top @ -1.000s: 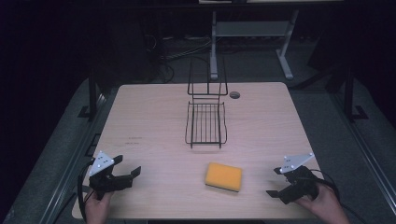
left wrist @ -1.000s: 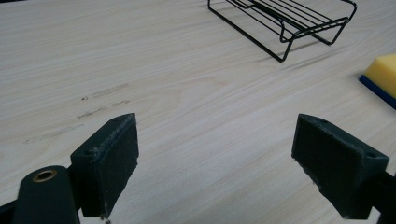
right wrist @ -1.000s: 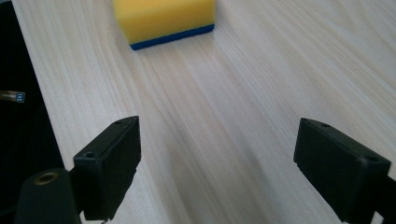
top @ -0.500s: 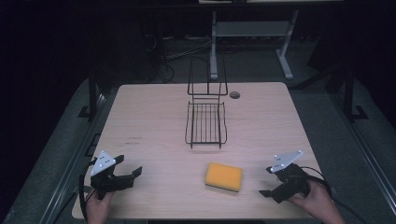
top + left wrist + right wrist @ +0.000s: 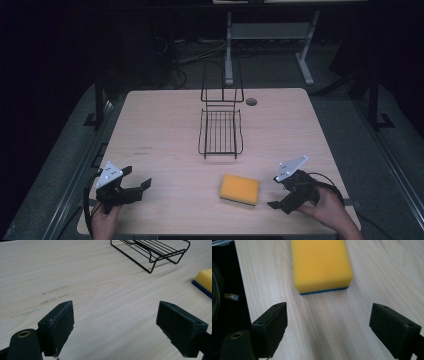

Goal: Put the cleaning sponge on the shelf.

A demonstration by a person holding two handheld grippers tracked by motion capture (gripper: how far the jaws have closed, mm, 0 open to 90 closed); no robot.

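Each hand-held gripper is built in black, with two blocky jaws whose flat inner faces are lined with dark, slightly scuffed pads. On the left gripper (image 5: 131, 184) a brass-coloured ring is set into a rounded black part beside one jaw, and a small hole is seen in each jaw's top. A pale grey three-cornered plate with small dark dots is carried on top of the right gripper (image 5: 275, 191) and on the left one. Black cables trail from both.

Bare desk (image 5: 165, 130) between right gripper (image 5: 281, 192) and sponge (image 5: 240, 189) at its 9 o'clock, wire rack (image 5: 220, 131) well apart at 11
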